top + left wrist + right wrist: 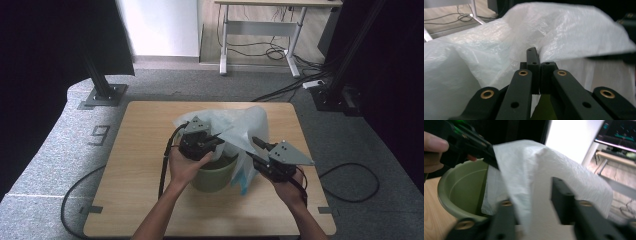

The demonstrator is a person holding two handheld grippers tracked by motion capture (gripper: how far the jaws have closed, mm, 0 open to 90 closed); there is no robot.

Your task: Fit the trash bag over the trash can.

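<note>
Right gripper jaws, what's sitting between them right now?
A fold of the white plastic bag lies between the open jaws of the right gripper, seen in the right gripper view.

A desk [260, 20] and loose cables [280, 52] stand beyond the table [135, 150].

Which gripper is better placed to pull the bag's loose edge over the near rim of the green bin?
Right, probably. The right gripper stands open with the plastic bag draped between its jaws, beside the green bin. The left gripper is shut on the bag over the bin, so it is better left anchoring.
</note>
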